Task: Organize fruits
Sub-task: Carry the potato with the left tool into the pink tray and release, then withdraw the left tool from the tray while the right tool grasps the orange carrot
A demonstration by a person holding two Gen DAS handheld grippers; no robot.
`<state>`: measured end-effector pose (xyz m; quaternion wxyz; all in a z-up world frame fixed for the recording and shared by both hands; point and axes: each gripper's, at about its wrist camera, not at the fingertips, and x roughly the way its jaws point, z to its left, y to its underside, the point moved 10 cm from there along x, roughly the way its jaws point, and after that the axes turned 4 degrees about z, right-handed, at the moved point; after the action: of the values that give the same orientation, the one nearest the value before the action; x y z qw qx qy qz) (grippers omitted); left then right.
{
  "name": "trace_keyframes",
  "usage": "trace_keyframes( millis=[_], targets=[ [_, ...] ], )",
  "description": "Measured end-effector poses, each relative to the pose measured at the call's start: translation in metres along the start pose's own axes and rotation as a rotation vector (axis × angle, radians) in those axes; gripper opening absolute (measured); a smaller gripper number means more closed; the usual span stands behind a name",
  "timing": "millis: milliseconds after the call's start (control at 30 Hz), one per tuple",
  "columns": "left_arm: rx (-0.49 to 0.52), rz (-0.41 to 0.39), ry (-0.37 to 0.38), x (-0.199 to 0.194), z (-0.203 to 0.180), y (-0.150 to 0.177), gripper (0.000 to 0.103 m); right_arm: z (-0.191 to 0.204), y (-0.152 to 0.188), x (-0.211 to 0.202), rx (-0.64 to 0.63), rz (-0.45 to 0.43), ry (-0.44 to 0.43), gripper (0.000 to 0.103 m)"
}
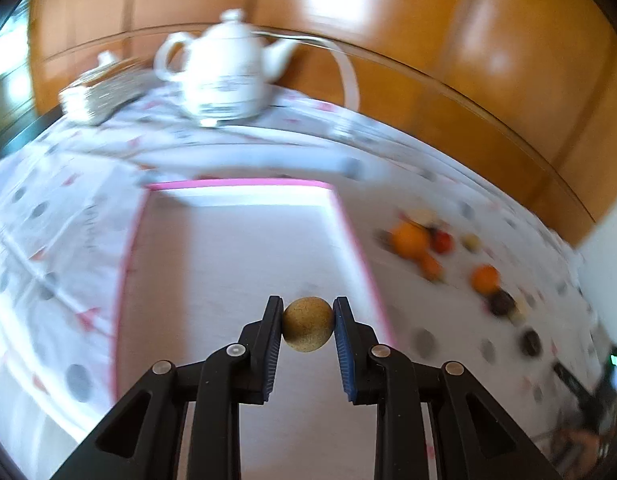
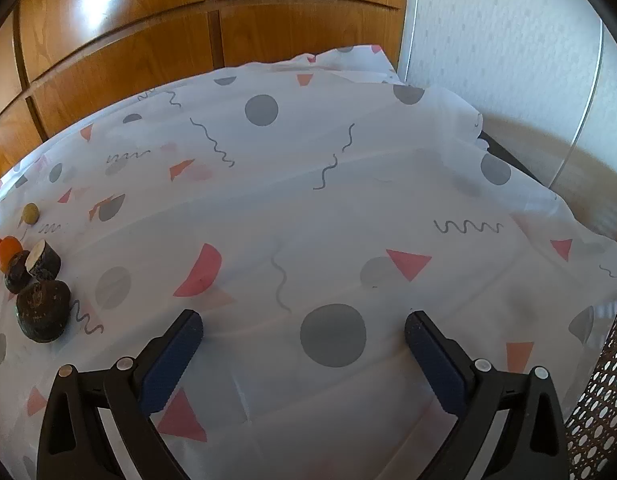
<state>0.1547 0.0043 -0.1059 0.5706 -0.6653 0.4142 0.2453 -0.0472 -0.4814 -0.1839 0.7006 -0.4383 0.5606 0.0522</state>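
A small tan fruit (image 1: 307, 324) is gripped in the left gripper (image 1: 307, 330) jaws over the pink-rimmed tray (image 1: 350, 236), presumably for sorting.
One fruit is carried; roughly nine blurred fruits (image 1: 448, 256) lie on the desk (image 1: 68, 208) at 2 o'clock. The right gripper (image 2: 302, 342) jaws are spread wide, empty.

Lots of white, orange and pink here

White tablecloth (image 2: 348, 208) with grey dots, coral triangles and dark squiggles; pink-rimmed white tray (image 1: 236, 185); white teapot (image 1: 224, 68) far off with a blurry, maybe grey print; tan speckled round fruit (image 1: 307, 323) between blue pads (image 1: 273, 354); orange (image 1: 409, 239) and near-black fruits (image 2: 42, 311); glossy amber-brown wood panels (image 2: 148, 40).
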Motion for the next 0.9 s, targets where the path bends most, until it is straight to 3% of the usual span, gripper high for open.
trace_keyframes(
  millis=[100, 200, 367, 600, 733, 800, 900],
  targets=[
    [-0.076, -0.011, -0.059, 0.004, 0.035, -0.009, 0.026, 0.002, 0.000, -0.001, -0.009, 0.015, -0.001, 0.098],
    [-0.097, -0.016, -0.088, 0.009, 0.052, -0.011, 0.026, 0.007, -0.002, -0.004, -0.032, 0.027, -0.011, 0.088],
    [-0.087, -0.011, -0.114, 0.016, 0.059, -0.010, 0.026, 0.017, -0.008, -0.008, -0.064, 0.037, -0.009, 0.069],
    [-0.088, -0.009, -0.144, 0.025, 0.068, -0.006, 0.026, 0.043, -0.024, -0.029, -0.136, -0.020, -0.020, 0.057],
    [-0.093, -0.012, -0.141, 0.025, 0.068, -0.002, 0.026, 0.081, -0.033, -0.050, -0.219, -0.067, -0.096, 0.057],
    [-0.101, -0.012, -0.143, 0.024, 0.070, -0.001, 0.028, 0.102, -0.032, -0.058, -0.265, -0.076, -0.135, 0.052],
    [-0.115, -0.022, -0.140, 0.019, 0.072, 0.000, 0.042, 0.142, -0.028, -0.068, -0.347, -0.084, -0.204, 0.051]
  ],
)
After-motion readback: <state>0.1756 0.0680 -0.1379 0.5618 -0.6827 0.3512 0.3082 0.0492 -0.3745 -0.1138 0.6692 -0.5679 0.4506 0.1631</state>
